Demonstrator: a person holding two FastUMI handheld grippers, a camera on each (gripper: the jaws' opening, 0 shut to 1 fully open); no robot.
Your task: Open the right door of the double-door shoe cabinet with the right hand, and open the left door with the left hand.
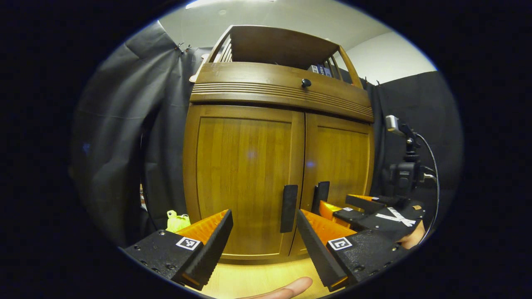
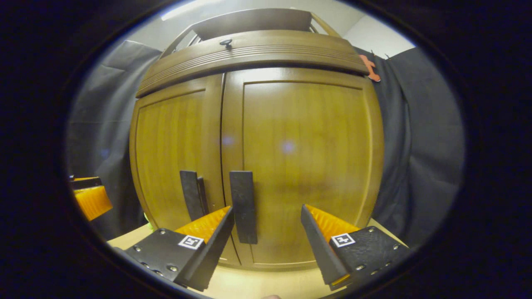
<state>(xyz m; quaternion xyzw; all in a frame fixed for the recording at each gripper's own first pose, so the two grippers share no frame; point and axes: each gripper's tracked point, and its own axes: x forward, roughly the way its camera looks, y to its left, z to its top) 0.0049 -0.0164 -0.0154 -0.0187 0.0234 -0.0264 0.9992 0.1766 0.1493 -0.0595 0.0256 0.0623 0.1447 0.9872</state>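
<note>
Cabinet (image 1: 249, 174) doors are both shut, the wooden cabinet standing on a pale table (image 1: 257, 280) straight ahead at twelve o'clock. In the left gripper view the left gripper (image 1: 264, 236) is spread open, the left door's handle (image 1: 289, 207) standing between its fingers, still apart from them. The right gripper (image 1: 365, 207) shows at four o'clock, near the right door's handle (image 1: 321, 196).

In the right gripper view that gripper (image 2: 268, 230) is open too, the right handle (image 2: 243, 207) just inside its left finger, not pinched. The left handle (image 2: 192, 199) sits at about ten o'clock from it.

This looks like the approach step, nothing opened yet. Next, the right claw probably needs to shift toward nine o'clock, close on its handle and pull.
</note>
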